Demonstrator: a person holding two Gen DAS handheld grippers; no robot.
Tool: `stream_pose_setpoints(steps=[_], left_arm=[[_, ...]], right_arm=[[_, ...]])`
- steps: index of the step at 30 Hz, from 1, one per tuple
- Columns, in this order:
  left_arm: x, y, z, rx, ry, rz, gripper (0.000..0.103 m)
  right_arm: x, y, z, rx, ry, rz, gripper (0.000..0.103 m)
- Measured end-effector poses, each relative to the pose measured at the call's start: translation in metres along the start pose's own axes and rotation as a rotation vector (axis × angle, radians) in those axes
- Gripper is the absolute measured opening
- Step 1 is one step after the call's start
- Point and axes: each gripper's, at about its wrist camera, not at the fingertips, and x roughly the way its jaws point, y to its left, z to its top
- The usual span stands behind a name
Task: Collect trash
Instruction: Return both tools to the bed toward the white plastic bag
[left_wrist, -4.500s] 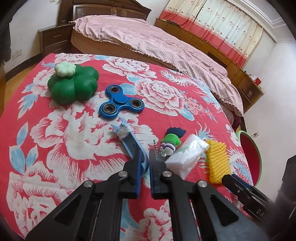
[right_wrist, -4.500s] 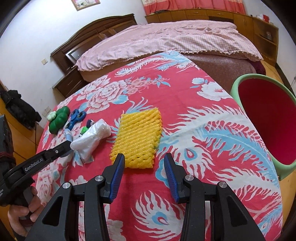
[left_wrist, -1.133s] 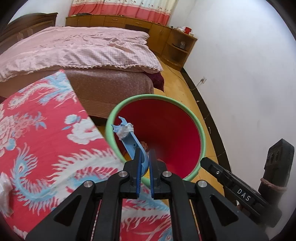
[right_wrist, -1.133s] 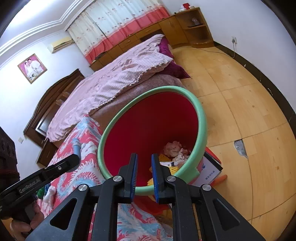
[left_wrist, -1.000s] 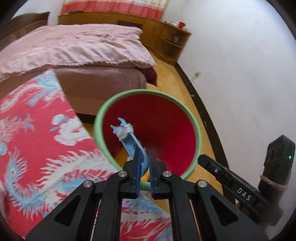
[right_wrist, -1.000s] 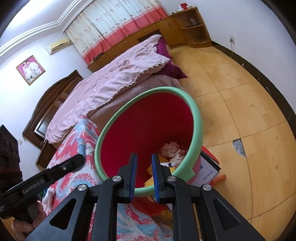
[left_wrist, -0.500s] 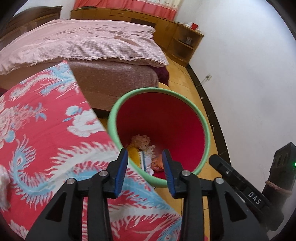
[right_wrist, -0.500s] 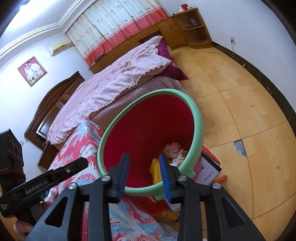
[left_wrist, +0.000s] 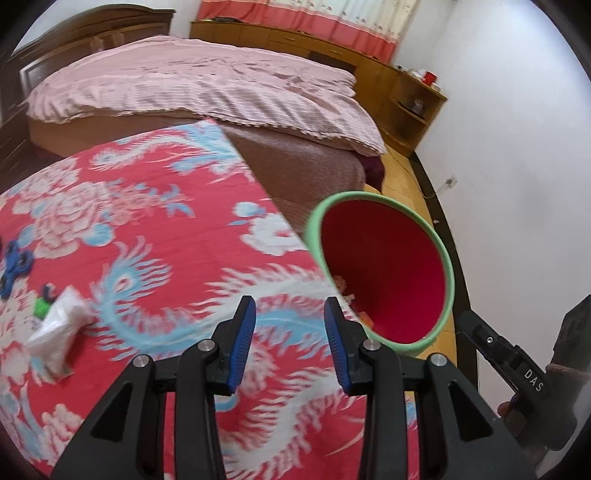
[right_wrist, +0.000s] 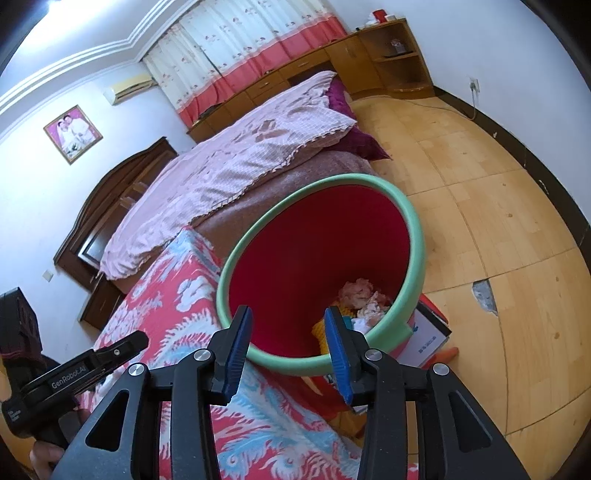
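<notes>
A red trash bin with a green rim (left_wrist: 448, 269) stands on the floor by the right edge of the red flowered tablecloth (left_wrist: 155, 236); it also shows in the right wrist view (right_wrist: 413, 236). Crumpled trash (right_wrist: 360, 295) lies at its bottom. My left gripper (left_wrist: 288, 332) is open and empty, above the cloth's right part, just left of the bin. My right gripper (right_wrist: 286, 332) is open and empty, over the bin's near rim. A crumpled white plastic bag (left_wrist: 57, 328) lies on the cloth at the left.
A blue fidget spinner (left_wrist: 13, 262) and a small green toy (left_wrist: 42, 304) lie at the cloth's left edge. A bed with a pink cover (left_wrist: 207, 85) stands behind the table. A white box (right_wrist: 428, 341) sits on the wooden floor (right_wrist: 498, 221) beside the bin.
Both grippers have opened: the blue wrapper left the left one, the yellow foam net left the right one. The left gripper has since swung left, back over the cloth.
</notes>
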Motion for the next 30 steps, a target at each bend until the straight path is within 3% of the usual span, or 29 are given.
stream_pose_setpoints(steps=[30], left_arm=[[-0.083,0.139,-0.031,-0.253,-0.119,0.191,0.038]], right_arm=[[0.010,0.092,-0.033,-0.147,0.088,0.084,0.049]])
